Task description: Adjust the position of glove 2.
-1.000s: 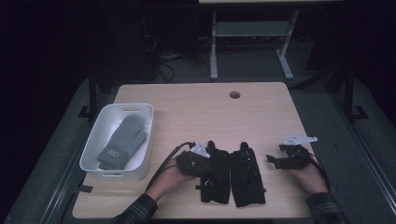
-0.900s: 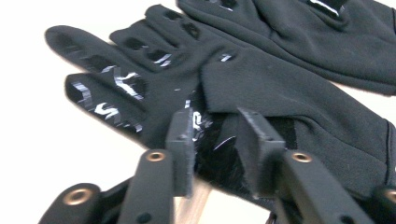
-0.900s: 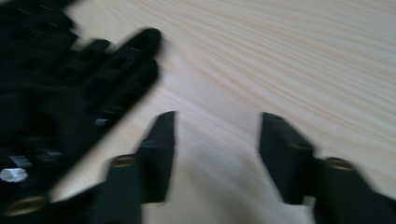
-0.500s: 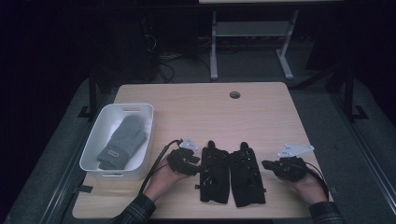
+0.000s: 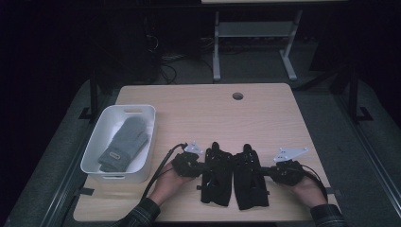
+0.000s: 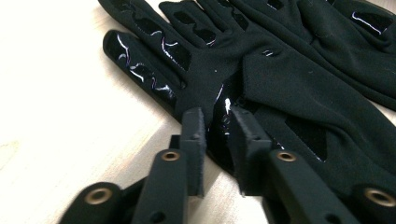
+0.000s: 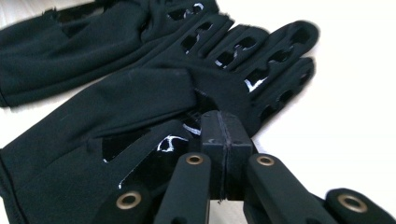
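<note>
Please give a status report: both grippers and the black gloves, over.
Left gripper nearly shut, jaws just closing, straddling left glove edge. Right gripper shut at right glove edge. Bin holds grey mitten. Nothing in the way.

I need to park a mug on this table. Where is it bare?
Bare: the far half of the table, from the white bin to the round hole. Crowded: the near edge, with both black gloves.

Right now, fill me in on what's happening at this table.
A person works two handheld grippers on a pair of black gloves lying side by side near the front of the wooden table. The right gripper is shut at the edge of the right glove. The left gripper, fingers a little apart, straddles the edge of the left glove. A grey mitten lies in the white bin.
</note>
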`<state>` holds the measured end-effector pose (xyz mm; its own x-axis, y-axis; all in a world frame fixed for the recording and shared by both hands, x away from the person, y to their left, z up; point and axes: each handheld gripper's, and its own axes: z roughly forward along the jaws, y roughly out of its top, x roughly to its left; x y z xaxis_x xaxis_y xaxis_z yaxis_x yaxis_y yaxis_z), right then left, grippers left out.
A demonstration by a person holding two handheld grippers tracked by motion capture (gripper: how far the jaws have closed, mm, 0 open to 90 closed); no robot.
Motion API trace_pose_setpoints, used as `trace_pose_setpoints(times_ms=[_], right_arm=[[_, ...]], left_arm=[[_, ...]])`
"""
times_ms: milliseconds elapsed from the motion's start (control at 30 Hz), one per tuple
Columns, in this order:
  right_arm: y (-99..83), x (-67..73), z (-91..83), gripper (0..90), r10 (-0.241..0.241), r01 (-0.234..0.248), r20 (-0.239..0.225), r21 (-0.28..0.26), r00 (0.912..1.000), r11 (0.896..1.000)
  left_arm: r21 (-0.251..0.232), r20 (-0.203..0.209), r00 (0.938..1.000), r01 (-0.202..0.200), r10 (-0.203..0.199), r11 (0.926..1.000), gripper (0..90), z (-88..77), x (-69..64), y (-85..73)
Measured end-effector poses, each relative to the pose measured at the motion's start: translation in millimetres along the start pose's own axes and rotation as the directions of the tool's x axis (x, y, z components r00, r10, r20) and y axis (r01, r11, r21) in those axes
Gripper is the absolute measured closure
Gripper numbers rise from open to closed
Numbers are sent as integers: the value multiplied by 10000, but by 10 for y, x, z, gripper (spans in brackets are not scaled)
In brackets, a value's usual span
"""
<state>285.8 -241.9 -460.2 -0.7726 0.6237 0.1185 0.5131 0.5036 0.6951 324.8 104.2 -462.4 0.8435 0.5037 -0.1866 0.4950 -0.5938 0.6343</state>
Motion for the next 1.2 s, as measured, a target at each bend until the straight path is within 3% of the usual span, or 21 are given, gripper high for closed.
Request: trace_pose_setpoints(times_ms=[167, 300, 333, 733, 1067, 1200], right_arm=[[-2, 9, 52, 900, -170, 170, -14, 336, 9999, 9993], [-3, 9, 62, 900, -113, 115, -51, 394, 9999, 9992], [-4, 8, 62, 900, -104, 106, -54, 404, 9999, 9991], [-6, 6, 63, 900, -5, 8, -76, 404, 10000, 9992], [0, 7, 69, 900, 24, -23, -39, 408, 10000, 9992], [13, 13, 86, 900, -26, 27, -29, 395, 10000, 9992]], left_arm=[[-237, 94, 9996, 269, -267, 9994, 861, 7, 2, 0], [-353, 280, 9987, 441, -432, 9984, 876, -25, 25, 3], [-535, 395, 9972, 657, -637, 9964, 877, -42, 22, 5], [-1257, 1089, 9894, 1092, -957, 9860, 878, -234, 10, 21], [-1608, 1757, 9806, 1161, -873, 9801, 878, -303, -60, 58], [-1629, 1920, 9788, 1032, -711, 9812, 878, -293, -96, 80]])
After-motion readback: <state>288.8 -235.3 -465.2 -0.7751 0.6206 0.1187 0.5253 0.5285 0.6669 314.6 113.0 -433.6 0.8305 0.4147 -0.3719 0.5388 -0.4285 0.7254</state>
